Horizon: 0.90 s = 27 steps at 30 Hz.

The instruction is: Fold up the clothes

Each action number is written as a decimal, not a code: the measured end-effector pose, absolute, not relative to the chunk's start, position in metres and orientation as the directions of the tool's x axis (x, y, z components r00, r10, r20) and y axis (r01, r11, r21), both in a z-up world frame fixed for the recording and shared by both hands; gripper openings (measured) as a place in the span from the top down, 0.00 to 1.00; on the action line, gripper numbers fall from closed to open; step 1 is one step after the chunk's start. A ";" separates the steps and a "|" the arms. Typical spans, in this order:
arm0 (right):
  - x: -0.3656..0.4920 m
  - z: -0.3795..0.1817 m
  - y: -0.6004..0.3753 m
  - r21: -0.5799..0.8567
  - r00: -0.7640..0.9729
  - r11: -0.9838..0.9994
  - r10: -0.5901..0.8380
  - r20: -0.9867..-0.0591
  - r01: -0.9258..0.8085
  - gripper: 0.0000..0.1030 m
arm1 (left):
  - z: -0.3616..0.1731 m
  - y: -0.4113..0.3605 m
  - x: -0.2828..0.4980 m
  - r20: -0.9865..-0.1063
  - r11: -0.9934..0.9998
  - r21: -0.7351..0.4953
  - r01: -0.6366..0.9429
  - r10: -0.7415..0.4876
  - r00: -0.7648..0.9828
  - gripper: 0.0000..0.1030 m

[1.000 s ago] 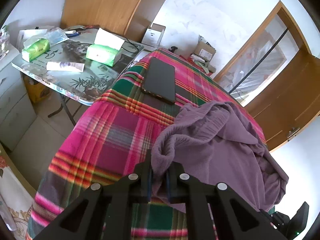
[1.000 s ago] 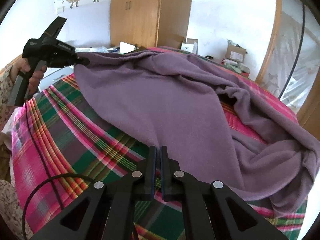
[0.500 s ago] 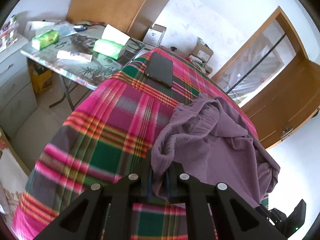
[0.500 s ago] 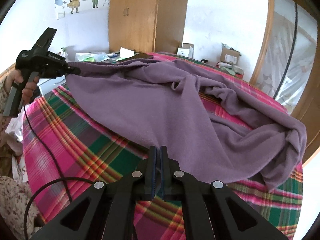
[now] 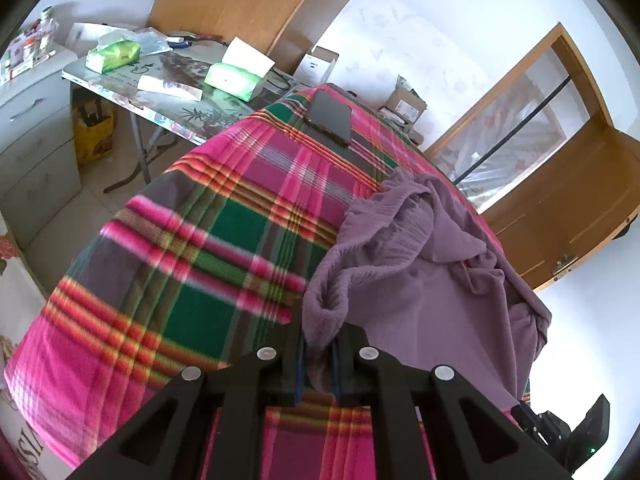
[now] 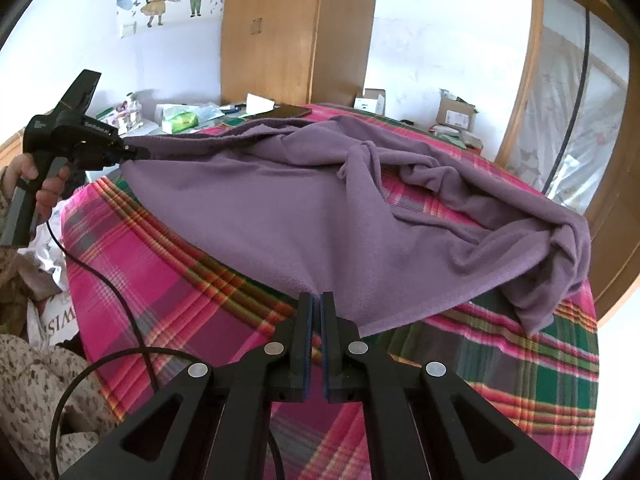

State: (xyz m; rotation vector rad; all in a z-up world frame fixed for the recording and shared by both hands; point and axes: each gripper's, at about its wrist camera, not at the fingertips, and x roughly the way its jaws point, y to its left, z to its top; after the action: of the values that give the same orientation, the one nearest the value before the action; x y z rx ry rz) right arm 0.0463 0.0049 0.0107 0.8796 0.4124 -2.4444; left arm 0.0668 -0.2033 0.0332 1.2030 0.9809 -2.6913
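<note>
A purple cloth (image 6: 320, 216) lies spread over a bed with a bright checked blanket (image 5: 192, 248) in pink, green and grey. It looks like a soft fleece top, though its shape is hard to make out because it is bunched up.

The left gripper (image 5: 319, 354) is clenched on one bunched edge of the purple cloth. A thick roll of the cloth sticks up between its two black fingers (image 5: 290, 360). In the right wrist view, this same gripper shows at the left, with a hand (image 6: 38, 184) around its handle, and the cloth hangs stretched from its tip, lifted off the blanket there.

The right gripper (image 6: 316, 308) is squeezed tight on the near edge of the cloth. Its two fingers stand almost touching, with only a thin bit of cloth pinched between the tips.

Between the two grippers the cloth is pulled fairly flat. Farther off, toward the right side of the bed, it lies in loose folds and a crumpled lump that hangs over the edge.

A dark phone (image 5: 330, 116) lies flat on the far end of the blanket, well apart from the cloth. Beside the bed stands a table (image 5: 120, 92) with green tissue packs (image 5: 230, 80) on it.
</note>
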 end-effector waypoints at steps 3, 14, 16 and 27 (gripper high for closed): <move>0.055 0.013 0.011 -0.106 -0.664 -0.828 -0.357 -0.657 0.551 0.96 | 0.035 -0.200 0.078 -0.675 -0.797 -0.541 0.270 0.219 -0.705 0.90; 0.073 -0.001 0.014 -0.080 -0.626 -0.822 -0.362 -0.691 0.564 0.96 | 0.026 -0.193 0.106 -0.692 -0.820 -0.502 0.274 0.191 -0.696 0.90; 0.071 -0.006 0.013 -0.074 -0.614 -0.823 -0.357 -0.703 0.563 0.96 | 0.023 -0.193 0.109 -0.690 -0.817 -0.507 0.275 0.193 -0.698 0.90; 0.057 0.018 0.014 0.020 -0.535 -0.790 -0.434 -0.725 0.613 0.88 | 0.014 -0.197 0.109 -0.688 -0.813 -0.515 0.271 0.203 -0.697 0.89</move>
State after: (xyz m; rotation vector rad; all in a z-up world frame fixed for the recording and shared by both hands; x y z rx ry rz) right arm 0.0572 0.0138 0.0176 0.9977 0.3157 -2.3023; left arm 0.1088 -0.1966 0.0136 1.2062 0.9457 -2.6970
